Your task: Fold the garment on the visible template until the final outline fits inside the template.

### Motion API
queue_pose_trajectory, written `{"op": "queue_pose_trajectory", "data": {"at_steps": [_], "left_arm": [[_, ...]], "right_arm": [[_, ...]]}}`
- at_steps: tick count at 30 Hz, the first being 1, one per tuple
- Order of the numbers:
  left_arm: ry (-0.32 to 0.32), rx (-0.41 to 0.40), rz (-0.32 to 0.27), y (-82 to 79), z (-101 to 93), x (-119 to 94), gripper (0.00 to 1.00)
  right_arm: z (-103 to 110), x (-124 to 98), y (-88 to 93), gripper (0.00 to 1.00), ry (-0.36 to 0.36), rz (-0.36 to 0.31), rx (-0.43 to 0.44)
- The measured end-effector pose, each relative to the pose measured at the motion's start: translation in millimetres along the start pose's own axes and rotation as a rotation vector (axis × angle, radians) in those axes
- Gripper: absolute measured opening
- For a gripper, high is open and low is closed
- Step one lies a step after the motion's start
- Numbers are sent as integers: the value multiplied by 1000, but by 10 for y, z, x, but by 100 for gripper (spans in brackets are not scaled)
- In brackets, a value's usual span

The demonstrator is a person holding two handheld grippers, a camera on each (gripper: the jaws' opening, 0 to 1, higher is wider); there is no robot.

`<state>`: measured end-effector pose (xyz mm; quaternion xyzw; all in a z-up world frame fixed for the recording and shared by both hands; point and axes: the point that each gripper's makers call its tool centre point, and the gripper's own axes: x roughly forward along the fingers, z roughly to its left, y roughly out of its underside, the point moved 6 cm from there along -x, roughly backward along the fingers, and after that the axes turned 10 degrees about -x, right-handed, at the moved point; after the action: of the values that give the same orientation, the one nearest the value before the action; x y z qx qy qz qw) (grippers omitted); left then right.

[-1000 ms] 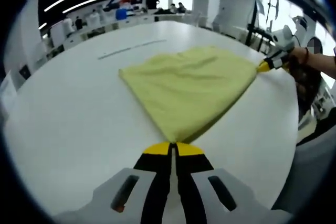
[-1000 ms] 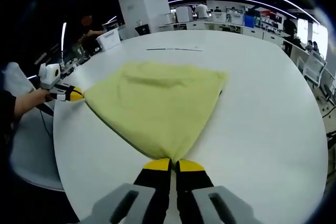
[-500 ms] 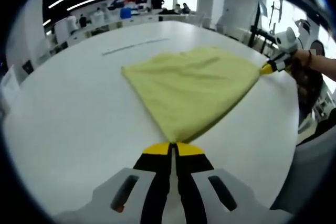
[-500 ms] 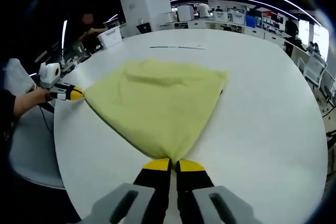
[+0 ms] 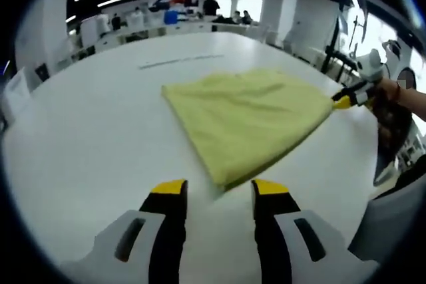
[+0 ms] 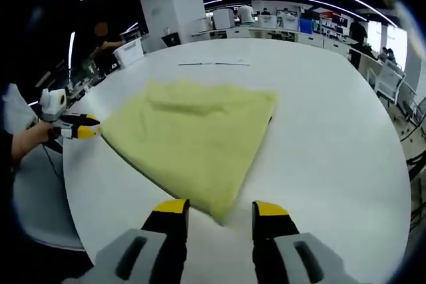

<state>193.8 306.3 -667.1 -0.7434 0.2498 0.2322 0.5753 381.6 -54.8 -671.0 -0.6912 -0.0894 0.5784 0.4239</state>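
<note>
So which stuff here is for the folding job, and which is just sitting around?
For the job:
- yellow garment, lying folded on the white table
- left gripper, jaws open, just off the garment's near corner
- right gripper, jaws open too

Just sitting around:
- thin dark line on the table beyond the garment
- white cabinet and desks in the room behind

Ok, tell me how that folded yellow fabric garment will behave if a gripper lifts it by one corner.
The folded yellow fabric garment would likely droop and unfold: soft wrinkles cross its top and its layered edges lie limp on the white round table. It looks light, lying thin and flat. Pushed, it would probably bunch up rather than slide whole, though the smooth tabletop may let it slip somewhat.
</note>
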Motion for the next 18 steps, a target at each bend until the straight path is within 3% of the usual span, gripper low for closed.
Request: {"op": "queue_pose_trajectory", "data": {"at_steps": [5, 13, 18], "left_arm": [[2, -55, -49, -95, -33, -88, 56], [0, -76, -86, -208, -103, -241, 74], [20, -86, -99, -259, -204, -335, 84]], "right_arm": [[5, -102, -83, 64, 26, -24, 2], [94, -265, -230, 78, 39, -73, 3], [196, -360, -349, 91, 40, -105, 5]]}}
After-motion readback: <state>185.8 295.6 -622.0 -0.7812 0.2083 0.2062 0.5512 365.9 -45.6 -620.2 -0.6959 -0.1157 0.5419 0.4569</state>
